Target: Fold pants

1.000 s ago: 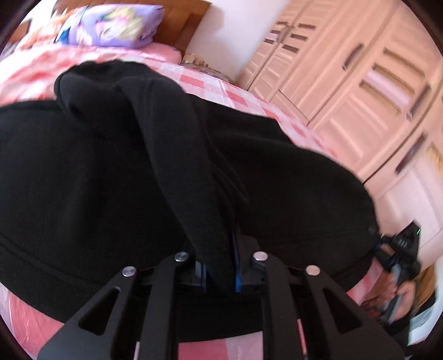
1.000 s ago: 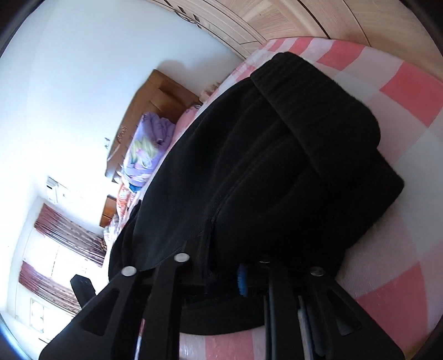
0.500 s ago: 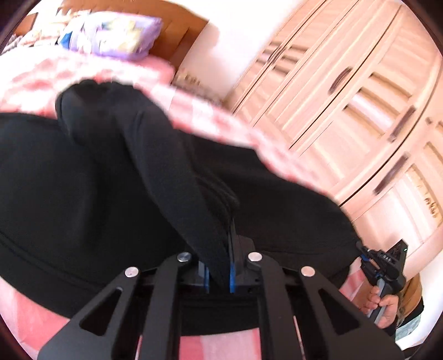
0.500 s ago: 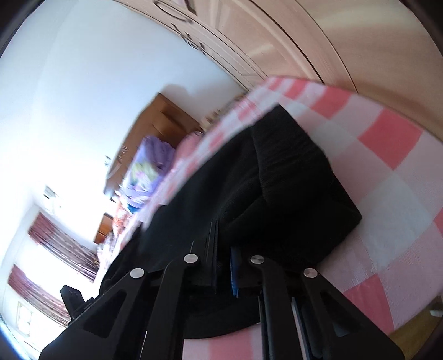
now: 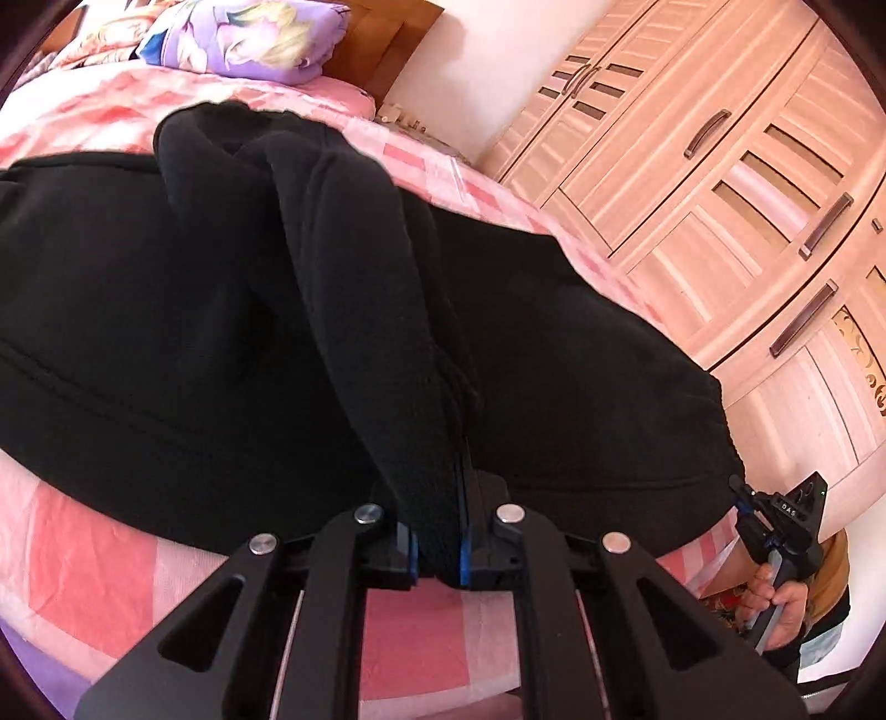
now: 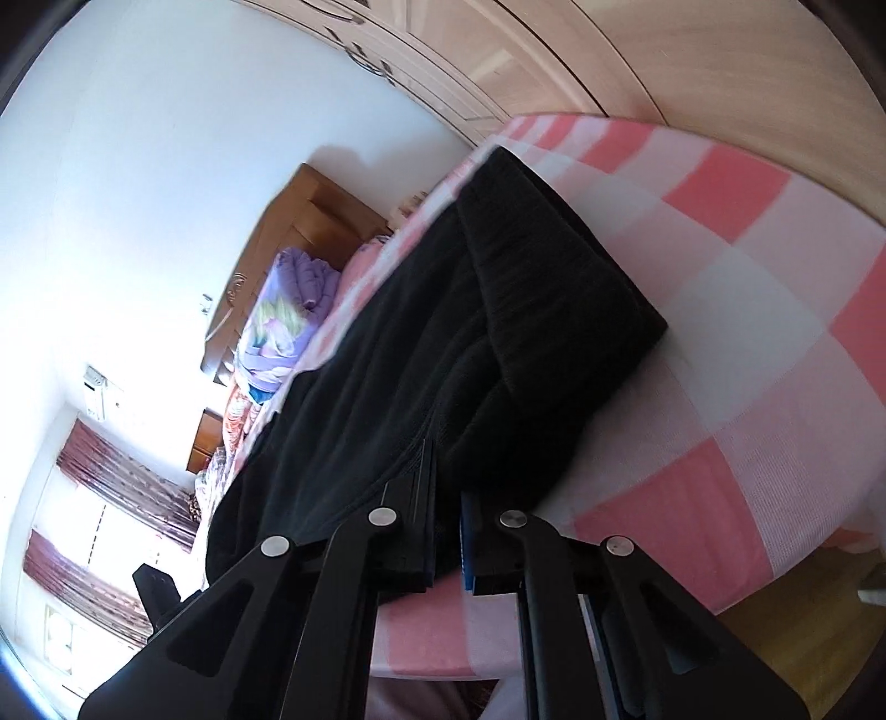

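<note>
Black fleece pants (image 5: 166,310) lie spread across a pink-and-white checked bed (image 6: 742,310). The left tongs (image 5: 437,545) and the right tongs (image 6: 446,540) are each clamped tight on a pinched ridge of the near edge. A fold is starting; next, both edges likely need carrying across together, evenly.

pants (image 5: 166,310) on the bed (image 5: 99,576) — wardrobe (image 5: 747,183) to its right

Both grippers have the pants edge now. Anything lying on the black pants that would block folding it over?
Nothing visible. The left gripper and right gripper are shut on the black pants, whose top is bare; the purple quilt lies apart near the headboard.
</note>
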`<state>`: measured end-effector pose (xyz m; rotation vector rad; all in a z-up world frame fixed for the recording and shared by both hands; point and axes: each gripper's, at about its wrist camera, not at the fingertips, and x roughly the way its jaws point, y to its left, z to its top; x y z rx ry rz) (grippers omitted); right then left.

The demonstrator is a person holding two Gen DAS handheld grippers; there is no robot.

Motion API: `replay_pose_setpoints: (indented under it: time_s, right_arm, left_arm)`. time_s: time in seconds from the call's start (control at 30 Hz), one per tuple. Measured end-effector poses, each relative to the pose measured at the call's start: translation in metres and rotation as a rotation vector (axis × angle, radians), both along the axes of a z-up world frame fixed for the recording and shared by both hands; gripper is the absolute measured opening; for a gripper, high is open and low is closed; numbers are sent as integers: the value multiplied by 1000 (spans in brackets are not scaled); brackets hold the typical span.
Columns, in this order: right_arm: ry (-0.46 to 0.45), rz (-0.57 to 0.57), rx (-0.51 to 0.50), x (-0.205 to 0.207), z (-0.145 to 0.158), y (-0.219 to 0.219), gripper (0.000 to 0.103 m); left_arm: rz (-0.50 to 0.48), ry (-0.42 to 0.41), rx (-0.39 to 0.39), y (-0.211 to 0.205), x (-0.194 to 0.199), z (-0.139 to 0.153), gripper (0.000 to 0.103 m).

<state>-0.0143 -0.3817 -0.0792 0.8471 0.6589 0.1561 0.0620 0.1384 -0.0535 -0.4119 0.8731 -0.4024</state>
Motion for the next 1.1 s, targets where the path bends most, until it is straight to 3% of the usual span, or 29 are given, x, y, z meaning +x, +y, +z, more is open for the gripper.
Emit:
replay_pose_setpoints:
  time_s: [0.1,0.33,0.37,0.43,0.5,0.6,0.7,0.83,0.9,0.97,1.1]
  right_arm:
    - [-15,1,-20,-1,6,1,8]
    - [69,-19,-27,-5,-12,3,9]
    - [76,-15,-34,-7,-10,4,13]
    - [109,-17,-104,-10,4,6,27]
    - [109,-80,-223,-23,22,11,51]
    - [5,-135,-371,-35,51,33,61]
    - [-94,26,-447,-16,67,84,64]
    - [-112,257,-528,32,58,154,67]
    - [-31,320,-539,59,42,176,77]
    - [50,349,-544,74,24,185,79]
    - [25,350,-624,75,22,196,85]
  left_arm:
    - [-3,-19,23,-3,-4,4,9]
    - [2,-3,36,-1,-3,-5,14]
    - [2,-5,49,-2,-3,-4,17]
    - [7,-16,84,-4,-4,-2,26]
    - [12,-38,104,-3,-6,1,54]
    - [61,-74,148,0,-11,7,86]
    - [92,-87,157,8,-12,11,91]
    - [142,-79,155,26,-15,18,92]
    - [174,-90,164,38,-18,26,94]
    - [218,-116,188,50,-15,44,95]
    - [220,-145,275,54,26,90,101]
